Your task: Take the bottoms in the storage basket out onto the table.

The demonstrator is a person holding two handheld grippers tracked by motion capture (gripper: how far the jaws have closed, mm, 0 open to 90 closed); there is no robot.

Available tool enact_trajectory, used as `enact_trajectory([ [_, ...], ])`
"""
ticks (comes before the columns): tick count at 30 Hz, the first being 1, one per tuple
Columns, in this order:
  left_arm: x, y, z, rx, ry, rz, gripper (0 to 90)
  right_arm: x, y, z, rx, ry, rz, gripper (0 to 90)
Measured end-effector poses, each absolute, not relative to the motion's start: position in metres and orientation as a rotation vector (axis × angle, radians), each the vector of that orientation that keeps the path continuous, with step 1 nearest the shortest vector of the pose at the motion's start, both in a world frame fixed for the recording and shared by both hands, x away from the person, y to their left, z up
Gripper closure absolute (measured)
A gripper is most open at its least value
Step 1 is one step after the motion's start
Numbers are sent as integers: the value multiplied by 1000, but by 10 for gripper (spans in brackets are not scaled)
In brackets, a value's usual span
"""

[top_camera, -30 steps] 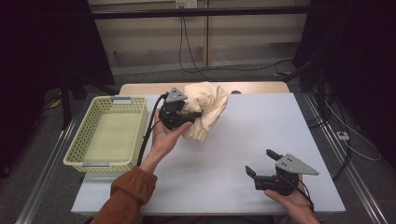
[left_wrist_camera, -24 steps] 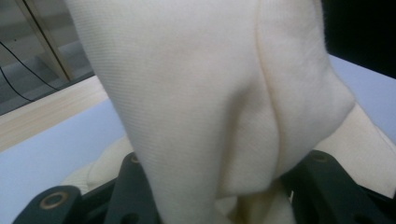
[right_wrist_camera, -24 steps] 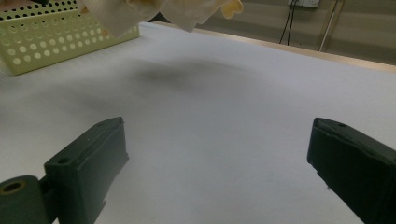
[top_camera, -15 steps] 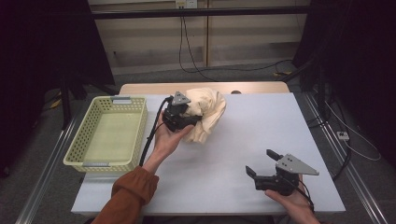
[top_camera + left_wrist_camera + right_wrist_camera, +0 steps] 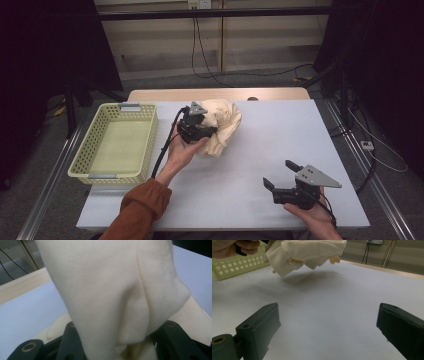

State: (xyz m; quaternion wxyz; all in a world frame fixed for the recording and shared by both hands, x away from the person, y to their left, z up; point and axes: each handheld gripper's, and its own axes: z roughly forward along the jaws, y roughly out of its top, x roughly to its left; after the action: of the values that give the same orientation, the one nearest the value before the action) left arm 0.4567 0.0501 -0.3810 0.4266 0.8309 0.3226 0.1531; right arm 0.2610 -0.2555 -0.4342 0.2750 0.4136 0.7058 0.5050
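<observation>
two grippers in use, one per hand. the left gripper [image 5: 206, 131] is clamped on one cream cloth [image 5: 220, 125]; in the left gripper view a thick fold of that cloth [image 5: 112, 297] is pinched between the two black jaws and rises up in front of the camera. the right gripper view shows the cloth [image 5: 307, 252] bunched and hanging clear of the table [image 5: 332, 297], with a soft shadow on the surface beneath it. seen from above, the cloth sits over the far middle part of the table, just right of the basket.

the right gripper [image 5: 281, 175] rests low at the near right part of the table, held by the right hand [image 5: 315, 217], well apart from the cloth. its two jaws stand wide apart with nothing between them; bare table surface shows in the gap.

one left hand [image 5: 181, 150] holds the left gripper from below, with an orange-brown sleeve [image 5: 142, 202] on the forearm. one black cable [image 5: 165, 145] trails from that gripper toward the near edge.

one pale green basket [image 5: 82, 165] with a perforated wall stands at the left of the table [image 5: 280, 135], nothing visible inside. one white table top, with a wooden strip [image 5: 215, 94] along its far edge.
</observation>
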Motion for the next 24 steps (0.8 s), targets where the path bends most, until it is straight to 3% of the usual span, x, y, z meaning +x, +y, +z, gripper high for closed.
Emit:
enact_trajectory([
  [24, 456, 36, -397, 2141, 805, 379, 571, 261, -255, -434, 1110, 1900, 1359, 49],
])
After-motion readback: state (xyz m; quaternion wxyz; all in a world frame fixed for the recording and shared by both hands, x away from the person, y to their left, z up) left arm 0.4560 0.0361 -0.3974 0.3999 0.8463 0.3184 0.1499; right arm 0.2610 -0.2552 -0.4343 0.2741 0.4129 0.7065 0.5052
